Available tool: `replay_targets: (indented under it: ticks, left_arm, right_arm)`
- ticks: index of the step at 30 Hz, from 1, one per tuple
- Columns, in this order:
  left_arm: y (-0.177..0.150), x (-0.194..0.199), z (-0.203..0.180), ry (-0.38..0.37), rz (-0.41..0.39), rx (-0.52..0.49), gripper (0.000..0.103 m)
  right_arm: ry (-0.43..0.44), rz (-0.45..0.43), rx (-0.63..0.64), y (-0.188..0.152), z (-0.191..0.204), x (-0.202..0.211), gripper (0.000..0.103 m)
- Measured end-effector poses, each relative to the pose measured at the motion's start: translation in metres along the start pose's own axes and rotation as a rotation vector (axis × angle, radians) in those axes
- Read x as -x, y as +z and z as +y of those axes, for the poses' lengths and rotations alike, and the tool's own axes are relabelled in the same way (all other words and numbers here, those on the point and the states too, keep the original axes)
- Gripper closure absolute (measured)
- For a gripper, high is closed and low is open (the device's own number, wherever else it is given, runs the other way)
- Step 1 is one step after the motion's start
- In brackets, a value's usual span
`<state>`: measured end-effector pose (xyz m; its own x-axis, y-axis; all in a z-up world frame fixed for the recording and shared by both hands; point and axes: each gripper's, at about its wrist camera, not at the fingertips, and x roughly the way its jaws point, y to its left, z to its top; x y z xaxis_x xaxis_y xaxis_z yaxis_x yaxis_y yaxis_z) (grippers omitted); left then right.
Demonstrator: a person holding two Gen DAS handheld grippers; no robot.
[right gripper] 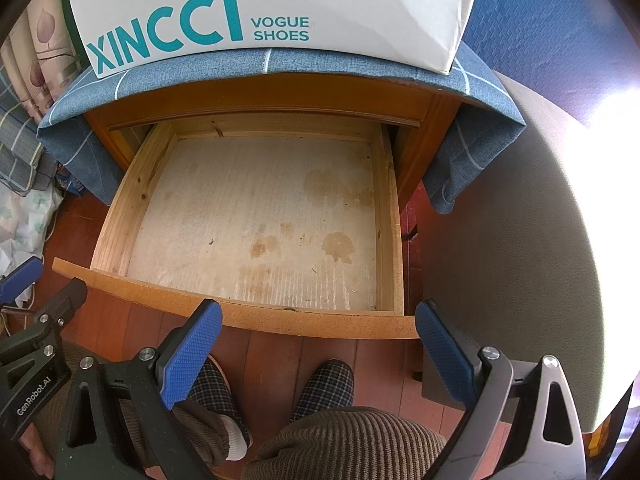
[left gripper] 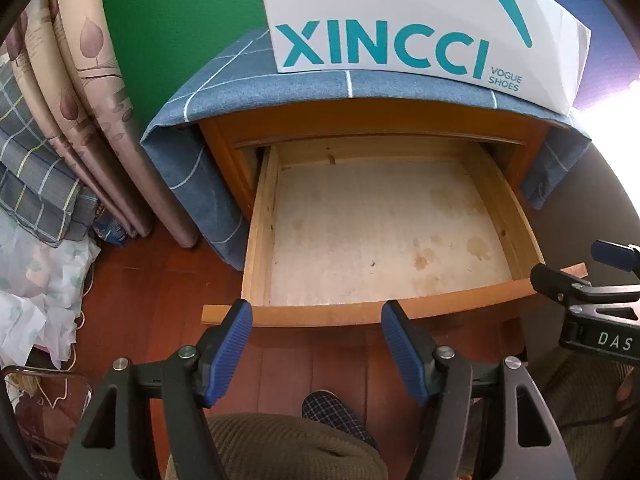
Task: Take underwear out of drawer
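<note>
The wooden drawer [left gripper: 352, 314] [right gripper: 248, 320] of a small cabinet is pulled out, and only its stained pale lining [left gripper: 380, 232] [right gripper: 256, 220] shows inside; I see no underwear in either view. My left gripper [left gripper: 316, 316] hovers open just before the drawer's front edge, nothing between its blue pads. My right gripper [right gripper: 318, 316] is open too, at the drawer's front right corner, also holding nothing. Each gripper shows at the edge of the other's view: the right one [left gripper: 576, 280] and the left one [right gripper: 44, 280].
A white shoe box [left gripper: 420, 28] [right gripper: 272, 12] rests on the blue checked cloth [left gripper: 224, 80] [right gripper: 160, 72] over the cabinet. Folded bedding and curtains [left gripper: 60, 140] crowd the left. A grey rounded surface [right gripper: 500, 220] stands at right. The person's knees and checked slippers [right gripper: 328, 380] are below.
</note>
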<state>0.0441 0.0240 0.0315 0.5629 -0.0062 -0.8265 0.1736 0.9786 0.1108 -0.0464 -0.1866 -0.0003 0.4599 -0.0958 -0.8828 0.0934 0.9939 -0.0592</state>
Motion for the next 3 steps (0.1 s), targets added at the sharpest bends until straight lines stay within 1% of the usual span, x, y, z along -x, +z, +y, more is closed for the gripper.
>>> replay_targets:
  ticks: [3]
  left_arm:
    - [0.0005,-0.0015,0.0009,-0.001,0.011,0.006,0.034]
  right_arm:
    - [0.001,0.0,0.0,-0.0003,0.0,-0.0002,0.007]
